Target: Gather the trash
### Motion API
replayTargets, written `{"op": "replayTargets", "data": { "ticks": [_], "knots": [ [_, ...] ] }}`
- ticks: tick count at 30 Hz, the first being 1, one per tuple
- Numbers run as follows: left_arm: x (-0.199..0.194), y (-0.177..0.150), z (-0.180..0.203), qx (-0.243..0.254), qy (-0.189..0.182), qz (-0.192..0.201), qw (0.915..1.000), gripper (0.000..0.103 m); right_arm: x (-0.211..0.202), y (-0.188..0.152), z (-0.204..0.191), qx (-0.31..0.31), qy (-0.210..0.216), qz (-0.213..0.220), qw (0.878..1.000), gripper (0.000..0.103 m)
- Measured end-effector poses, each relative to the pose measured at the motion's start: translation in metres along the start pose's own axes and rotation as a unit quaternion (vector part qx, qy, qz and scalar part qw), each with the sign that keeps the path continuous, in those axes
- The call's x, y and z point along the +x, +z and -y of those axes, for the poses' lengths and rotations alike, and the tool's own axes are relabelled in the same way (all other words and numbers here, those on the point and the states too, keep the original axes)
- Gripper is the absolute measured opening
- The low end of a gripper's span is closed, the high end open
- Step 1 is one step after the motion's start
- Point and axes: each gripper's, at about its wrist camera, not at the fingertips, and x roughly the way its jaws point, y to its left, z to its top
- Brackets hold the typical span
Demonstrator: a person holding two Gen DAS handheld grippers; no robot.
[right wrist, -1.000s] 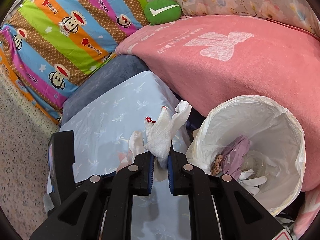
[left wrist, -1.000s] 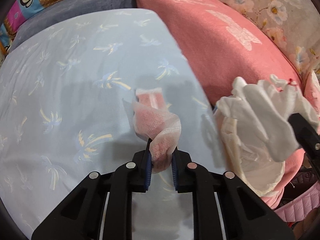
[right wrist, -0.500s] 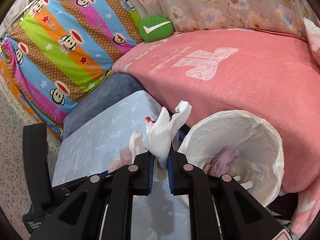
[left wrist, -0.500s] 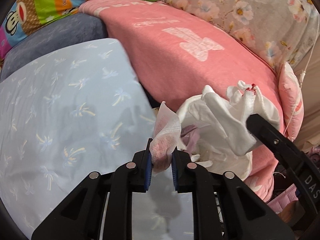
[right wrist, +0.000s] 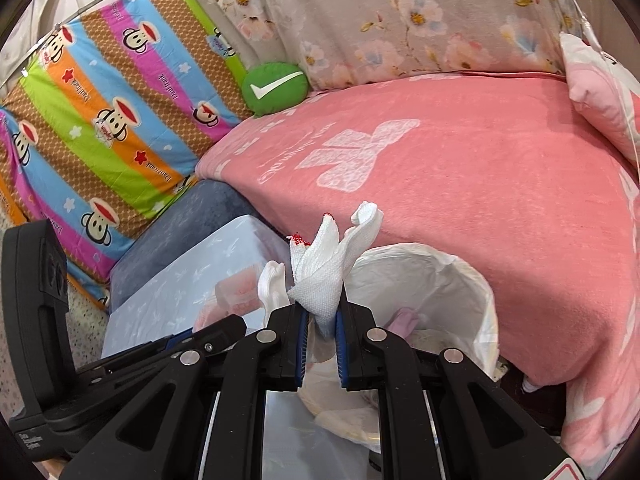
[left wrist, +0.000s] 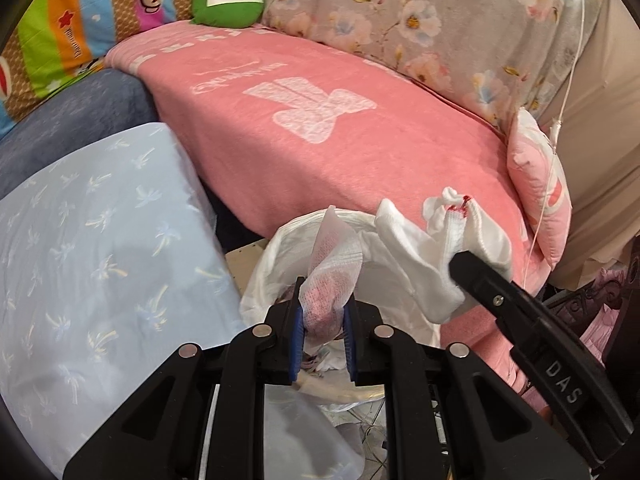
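My left gripper (left wrist: 323,322) is shut on a pink-and-white mesh wrapper (left wrist: 334,280), held just over the near rim of a bin lined with a white bag (left wrist: 262,276). My right gripper (right wrist: 322,322) is shut on a white knitted glove (right wrist: 328,276) with a red-stained tip, also above the white-lined bin (right wrist: 460,280). In the left wrist view the right gripper's black arm and the white glove (left wrist: 416,256) hang to the right over the bin. Purple and white scraps (right wrist: 404,320) lie inside the bin.
A light blue palm-print surface (left wrist: 100,248) lies to the left of the bin. A bed with a pink blanket (right wrist: 480,184) stands right behind it, with a green round cushion (right wrist: 276,88), a striped monkey-print pillow (right wrist: 100,120) and a floral cover (left wrist: 420,20) behind.
Both grippers have lifted off the blue surface and moved right toward the bin, each still clamped on its piece. The bin now sits directly under both sets of fingers.
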Motion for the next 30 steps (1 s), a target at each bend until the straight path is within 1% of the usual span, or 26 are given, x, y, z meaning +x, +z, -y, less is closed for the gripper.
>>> {"op": "replayTargets", "data": {
  "ticks": [5,9,10,13,14,15,18,19,21,23,25,30],
  "knots": [
    [0.008,0.006,0.014,0.015,-0.014,0.000,0.9998,0.017,-0.003,0.002,0.013,0.009,-0.010,0.003,1.000,0.011],
    [0.017,0.008,0.016,0.013,-0.018,-0.008,0.9997,0.018,-0.003,0.004,0.017,0.011,-0.014,0.003,1.000,0.011],
    [0.019,0.007,0.015,0.011,-0.017,-0.009,0.9997,0.020,-0.002,0.004,0.018,0.012,-0.014,0.002,1.000,0.011],
    [0.020,0.006,0.011,0.006,-0.007,-0.006,0.9999,0.037,0.000,0.004,0.019,0.012,-0.014,0.000,1.000,0.014],
    [0.019,0.005,0.010,0.004,-0.003,-0.003,1.0000,0.049,0.001,0.004,0.019,0.013,-0.014,0.000,1.000,0.016],
    [0.018,0.005,0.008,0.002,0.001,0.001,1.0000,0.057,0.001,0.005,0.019,0.014,-0.014,0.000,1.000,0.017],
    [0.015,0.005,0.004,0.002,0.015,0.008,0.9999,0.060,0.003,0.004,0.018,0.018,-0.012,0.000,1.000,0.018],
    [0.014,0.005,0.002,0.003,0.022,0.009,0.9997,0.062,0.004,0.004,0.018,0.018,-0.012,0.000,1.000,0.020],
    [0.013,0.005,-0.001,0.004,0.035,0.011,0.9993,0.070,0.004,0.004,0.017,0.018,-0.010,0.000,1.000,0.024],
    [0.012,0.004,-0.005,0.002,0.042,0.013,0.9990,0.076,0.005,0.005,0.014,0.013,-0.008,-0.001,1.000,0.027],
    [0.010,0.004,-0.008,0.001,0.049,0.015,0.9987,0.077,0.006,0.005,0.012,0.006,-0.008,-0.003,1.000,0.032],
    [0.004,-0.001,-0.012,0.011,0.070,0.021,0.9972,0.077,0.004,0.003,0.006,-0.010,-0.013,-0.008,1.000,0.041]
  ]
}}
